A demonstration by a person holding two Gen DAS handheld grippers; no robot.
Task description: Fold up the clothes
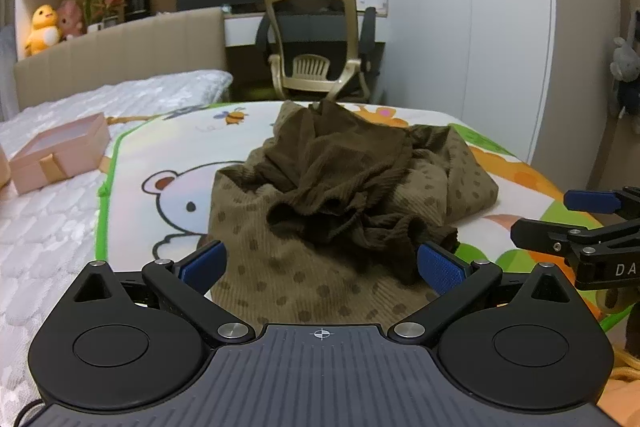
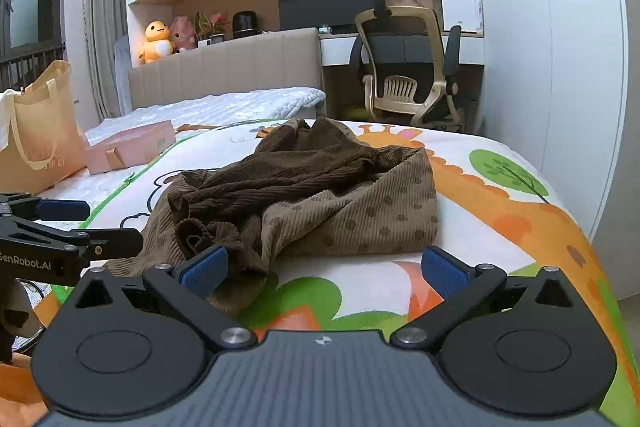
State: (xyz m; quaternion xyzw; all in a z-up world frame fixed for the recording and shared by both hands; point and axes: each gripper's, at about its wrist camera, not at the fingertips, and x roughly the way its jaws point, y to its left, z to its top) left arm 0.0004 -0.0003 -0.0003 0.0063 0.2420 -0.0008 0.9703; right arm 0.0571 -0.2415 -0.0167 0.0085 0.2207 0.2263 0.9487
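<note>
A crumpled brown corduroy garment [image 1: 332, 187] with dark dots lies in a heap on a cartoon-print mat [image 1: 176, 147] on the bed. My left gripper [image 1: 322, 265] is open just above the garment's near edge, its blue pads on either side of the cloth. In the right wrist view the same garment [image 2: 304, 199] lies ahead and slightly left. My right gripper [image 2: 326, 269] is open over the mat, its left pad at the garment's near hem, holding nothing. Each gripper shows in the other's view: the right one [image 1: 560, 219] at the right edge, the left one [image 2: 80, 227] at the left.
A pink gift box [image 1: 60, 155] sits on the white quilt to the left, with a beige tote bag [image 2: 36, 131] beside it. An office chair [image 1: 320, 39] and desk stand beyond the bed. The mat's right edge [image 2: 592, 247] drops off by the white wardrobe.
</note>
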